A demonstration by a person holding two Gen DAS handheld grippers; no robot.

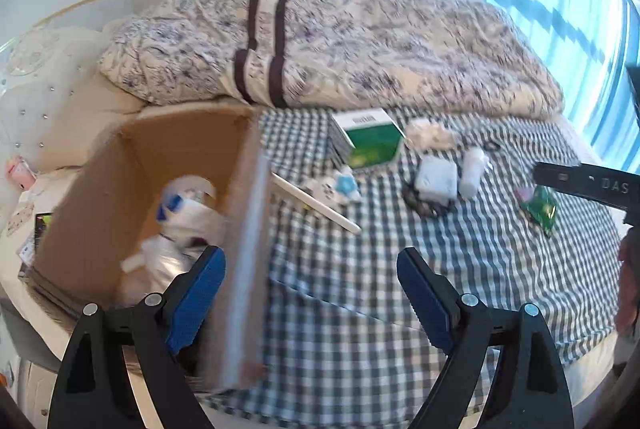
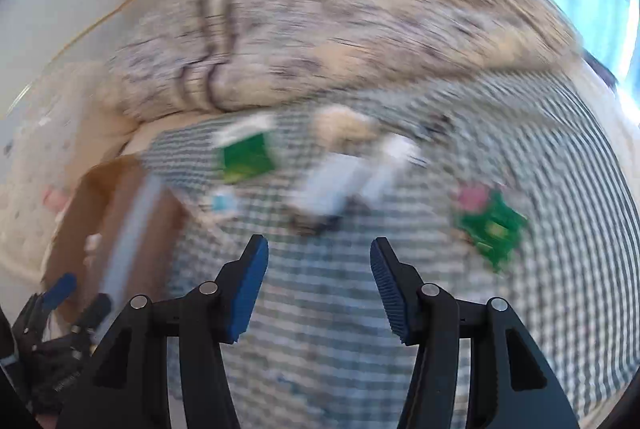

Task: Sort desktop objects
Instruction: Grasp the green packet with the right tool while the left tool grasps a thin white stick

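Left wrist view: the left gripper hangs with fingers spread wide and empty, straddling the right wall of the cardboard box, where white wrapped bundles lie. Farther right on the checked sheet lie a white stick, green box and green packet. The right gripper, blurred, is likewise wide apart and empty.

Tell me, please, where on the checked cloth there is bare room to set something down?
The near stretch of checked cloth is bare, bordered by the cardboard box on the left and the white stick beyond. It is crowded farther back, around the green box, white packet and green sachet.
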